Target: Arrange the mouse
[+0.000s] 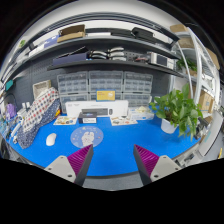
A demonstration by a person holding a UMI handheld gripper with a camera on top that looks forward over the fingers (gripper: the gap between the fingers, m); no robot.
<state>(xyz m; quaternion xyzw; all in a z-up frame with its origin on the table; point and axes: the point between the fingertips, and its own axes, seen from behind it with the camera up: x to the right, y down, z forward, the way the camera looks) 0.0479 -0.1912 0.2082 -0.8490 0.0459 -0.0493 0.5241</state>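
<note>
On blue mat (120, 145), white mouse (51, 139) far left beyond jaws; jaws wide open, empty.

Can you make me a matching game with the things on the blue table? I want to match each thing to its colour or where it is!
Things:
1. mouse
2. plant
3. disc
4. gripper

Descriptions:
A. green and leafy, in a white pot
B. open, pink pads, nothing between them
C. white, near the checkered cloth
D. round and see-through, mid-table

Pairs: 1-C, 2-A, 3-D, 4-B
</note>
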